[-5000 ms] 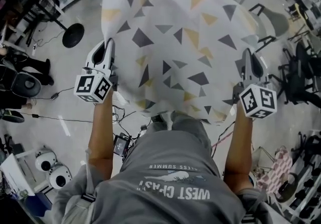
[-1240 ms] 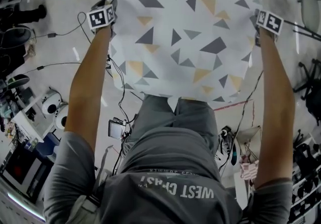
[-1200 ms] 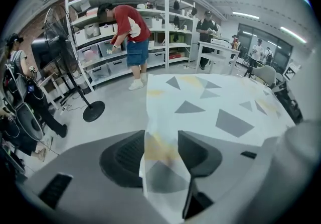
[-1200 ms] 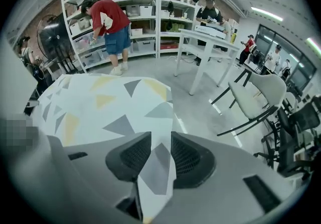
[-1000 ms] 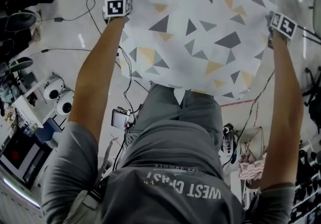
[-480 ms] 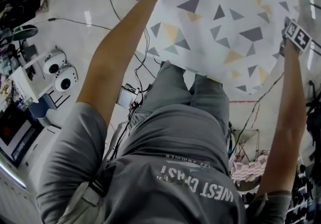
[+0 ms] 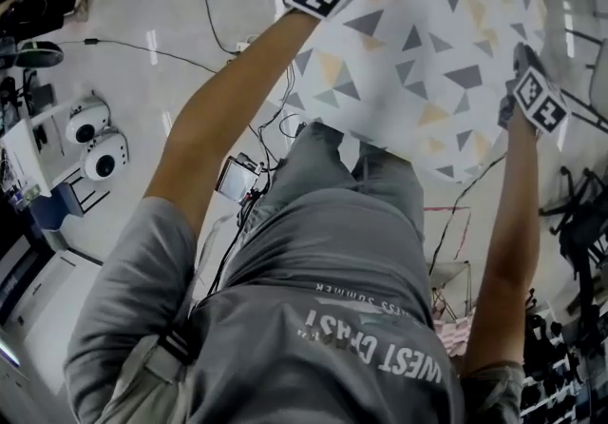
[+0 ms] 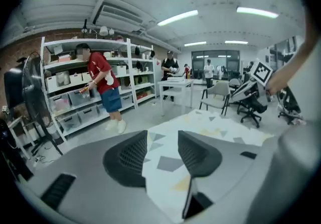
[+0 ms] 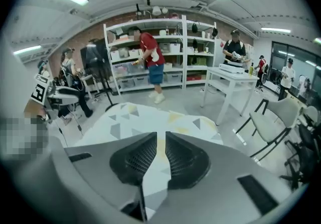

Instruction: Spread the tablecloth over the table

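A person (image 7: 323,318) in a grey T-shirt, seen from above, fills the 6 o'clock half of the head view. The left arm (image 7: 228,118) and right arm (image 7: 503,241) reach up the picture. The left gripper (image 8: 163,137) is at 12 o'clock, at the left edge of the tablecloth (image 7: 427,42). The right gripper (image 9: 161,137) is at 2 o'clock, at the cloth's right edge. The tablecloth, white with grey and yellow triangles, lies spread out between the two, beyond the person's legs.

In the left gripper view the fingers (image 8: 128,160) stand well apart and are closing. The cloth shows in the gap, not pinched. In the right gripper view the fingers (image 9: 185,160) are closing too, with a narrow slit between them. Cloth shows through it, and the pads do not press on it.

Pale floor (image 7: 161,99) lies at 9 o'clock in the head view. Farther off, in the right gripper view, white shelves (image 9: 173,52) stand at 12 o'clock, with a person in a red top (image 9: 150,57) before them. A white counter (image 9: 235,80) stands at 2 o'clock.
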Available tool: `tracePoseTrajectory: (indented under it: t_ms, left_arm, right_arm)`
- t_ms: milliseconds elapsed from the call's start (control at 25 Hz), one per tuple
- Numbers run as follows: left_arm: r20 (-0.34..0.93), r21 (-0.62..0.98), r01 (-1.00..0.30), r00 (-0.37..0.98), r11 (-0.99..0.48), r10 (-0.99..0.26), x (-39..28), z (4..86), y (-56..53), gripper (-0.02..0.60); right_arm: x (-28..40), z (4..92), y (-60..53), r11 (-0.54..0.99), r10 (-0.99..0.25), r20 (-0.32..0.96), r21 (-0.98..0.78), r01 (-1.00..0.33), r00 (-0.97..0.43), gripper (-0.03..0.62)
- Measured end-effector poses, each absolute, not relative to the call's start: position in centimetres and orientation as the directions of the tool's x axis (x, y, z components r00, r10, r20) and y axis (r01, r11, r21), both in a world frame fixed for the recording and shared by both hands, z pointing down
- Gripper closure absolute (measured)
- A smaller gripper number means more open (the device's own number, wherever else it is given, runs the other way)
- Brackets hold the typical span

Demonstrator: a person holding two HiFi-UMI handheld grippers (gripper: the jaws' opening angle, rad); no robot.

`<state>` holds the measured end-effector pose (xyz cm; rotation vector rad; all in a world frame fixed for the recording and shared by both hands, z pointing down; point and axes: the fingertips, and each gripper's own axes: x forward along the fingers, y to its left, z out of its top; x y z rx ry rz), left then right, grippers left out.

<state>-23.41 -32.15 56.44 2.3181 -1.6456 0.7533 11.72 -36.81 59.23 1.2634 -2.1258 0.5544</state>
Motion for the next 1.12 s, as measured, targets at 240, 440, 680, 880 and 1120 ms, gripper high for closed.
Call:
tracePoseTrajectory:
  t_ms: [240, 440, 680, 880, 1120]
  left_arm:
    - [0.352, -0.077, -0.878, 0.42, -0.473, -0.837, -18.9, 45.9, -29.4, 0.459]
    - [0.208, -0.084, -0.819, 0.543, -0.568, -0.814, -15.0, 37.0, -27.0, 0.469]
    - [0.084, -0.063, -0.753, 0.65, -0.655, -0.755, -12.2, 29.3, -22.6, 0.485]
    - [0.013, -0.062, -0.725, 0.687, -0.686, -0.727, -11.4, 25.3, -18.6, 0.491]
    - [-0.042, -0.04, -0.733, 0.68, -0.679, -0.732, -12.4, 22.4, -15.6, 0.492]
  right_arm:
    - [3.6, 47.3, -31.2, 0.571, -0.678, 0.481, -0.13, -0.81, -0.555, 0.585]
    - [-1.0, 37.0, -26.6, 0.672, -0.679, 0.319, -0.094, -0.735, -0.662, 0.585]
    - [-4.0, 28.1, -20.5, 0.742, -0.66, 0.207, 0.026, -0.67, -0.722, 0.586]
    - [-5.9, 24.1, -15.7, 0.778, -0.628, 0.166, 0.095, -0.621, -0.76, 0.586]
    - [-6.2, 21.4, -13.4, 0.78, -0.625, 0.135, 0.122, -0.613, -0.768, 0.586]
